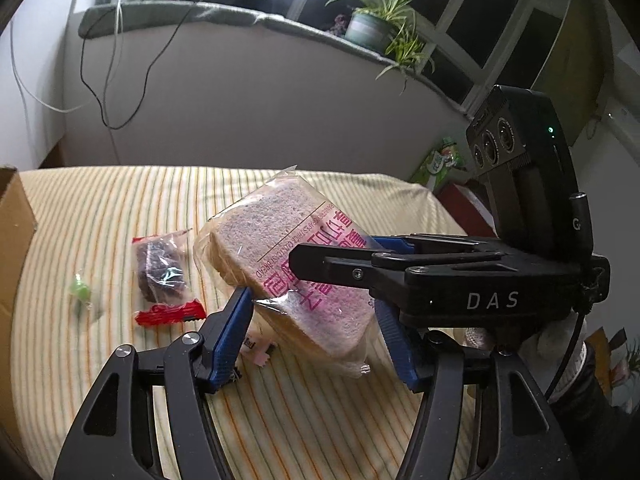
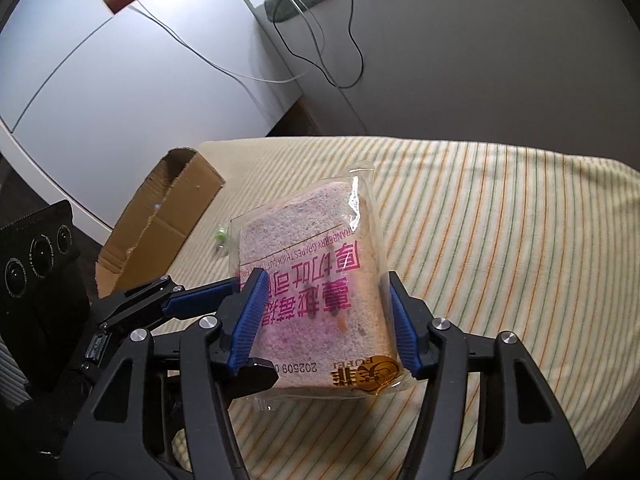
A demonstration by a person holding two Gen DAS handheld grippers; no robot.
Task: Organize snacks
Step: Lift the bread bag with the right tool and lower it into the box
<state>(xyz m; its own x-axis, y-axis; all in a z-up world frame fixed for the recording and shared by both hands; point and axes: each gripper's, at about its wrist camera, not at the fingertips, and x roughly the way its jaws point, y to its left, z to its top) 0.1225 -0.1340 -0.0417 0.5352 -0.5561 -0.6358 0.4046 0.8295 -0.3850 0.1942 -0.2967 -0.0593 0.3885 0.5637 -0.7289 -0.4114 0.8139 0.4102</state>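
Both the left gripper (image 1: 314, 322) and right gripper (image 2: 326, 316) were clamped on the bread pack (image 1: 288, 256), held off the striped cloth (image 1: 100, 208); opposing pulls risked tearing its film.

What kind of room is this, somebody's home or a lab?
Most likely a room in a home, perhaps a bedroom. The snacks lie on a striped cloth that looks like bedding, a potted plant stands on the window ledge, and charger cables hang down the wall.

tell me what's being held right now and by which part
The bread pack, lifted off the bed. The right hand-held gripper clamps its two side edges at the logo end; the left hand-held gripper straddles it too, but its contact is unclear.
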